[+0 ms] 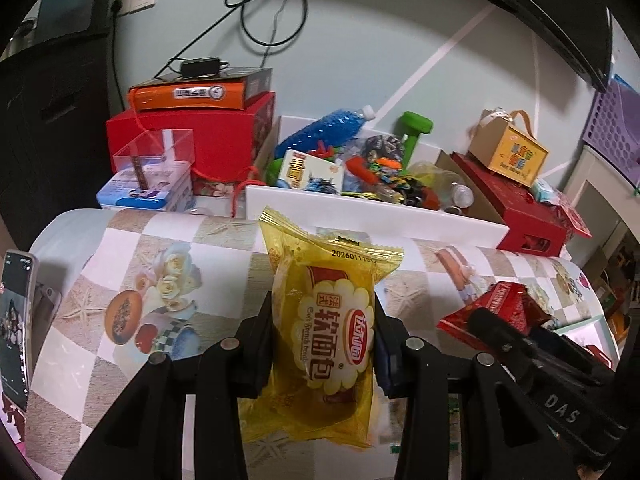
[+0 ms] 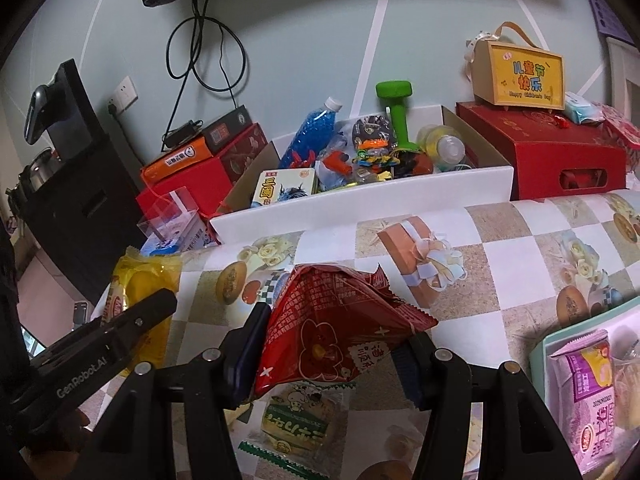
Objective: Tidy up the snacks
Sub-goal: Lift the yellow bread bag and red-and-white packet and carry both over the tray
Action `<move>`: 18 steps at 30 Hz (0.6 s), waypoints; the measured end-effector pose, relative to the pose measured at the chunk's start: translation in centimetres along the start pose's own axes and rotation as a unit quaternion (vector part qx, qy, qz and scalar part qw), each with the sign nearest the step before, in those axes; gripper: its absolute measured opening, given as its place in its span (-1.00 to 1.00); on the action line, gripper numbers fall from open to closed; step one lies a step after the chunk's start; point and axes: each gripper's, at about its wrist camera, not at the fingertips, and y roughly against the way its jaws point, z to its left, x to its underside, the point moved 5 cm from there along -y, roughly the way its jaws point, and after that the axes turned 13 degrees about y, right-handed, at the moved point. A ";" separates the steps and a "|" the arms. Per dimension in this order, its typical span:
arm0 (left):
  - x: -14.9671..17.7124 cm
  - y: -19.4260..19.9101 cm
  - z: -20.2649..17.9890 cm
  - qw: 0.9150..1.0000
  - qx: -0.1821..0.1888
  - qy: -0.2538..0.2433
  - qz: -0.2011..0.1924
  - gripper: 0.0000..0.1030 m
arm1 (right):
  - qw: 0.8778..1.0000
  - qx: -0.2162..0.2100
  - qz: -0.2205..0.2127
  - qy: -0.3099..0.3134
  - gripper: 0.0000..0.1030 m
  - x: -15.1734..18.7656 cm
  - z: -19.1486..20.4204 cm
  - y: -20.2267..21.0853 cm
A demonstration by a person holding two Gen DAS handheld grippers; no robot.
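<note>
Standing here watching and honestly a lot of this is getting cut off. The left gripper point(image 1: 322, 344) is clamping its tongs on a yellow bread packet point(image 1: 326, 320), crinkly see-through plastic with a puffy loaf shape inside, and the bottom of the packet is dropping out of sight behind the black fingers. The right gripper point(image 2: 332, 354) is squeezing a red snack bag point(image 2: 340, 320), glossy foil all crumpled into a pointy tent shape, print too wrinkled to read. Both packets are hanging above the table point(image 2: 500, 248), which is wearing a smooth checkered oilcloth with roses and gift boxes printed on it.

Under the red bag there's a small green-and-white cookie packet point(image 2: 298, 420) lying flat on the cloth, half hidden by the gripper frame. Off on the right a mint green tray point(image 2: 538, 354) is poking into the right wrist view, mostly cropped, with a purple packet point(image 2: 588, 396) lying in it and something pale beside that I can't make out.

Behind the table a white cardboard box point(image 2: 360, 204) is stuffed with jumbled toys, a blue bead-filled bottle point(image 2: 310, 132) and a green dumbbell point(image 2: 398, 116); most of that pile is too tangled to tell apart. A phone point(image 1: 16, 320) is sliced off at the left edge
</note>
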 end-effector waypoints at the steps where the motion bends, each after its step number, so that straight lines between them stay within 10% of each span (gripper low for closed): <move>1: 0.1 0.0 -0.2 1.000 0.002 -0.002 0.001 -0.18 | 1.000 0.001 0.002 -0.001 0.18 0.1 0.0 -0.1; 18: 1.8 1.8 -3.7 0.999 0.022 0.000 0.034 -0.18 | 1.000 0.009 0.014 -0.026 0.19 0.4 -1.6 4.0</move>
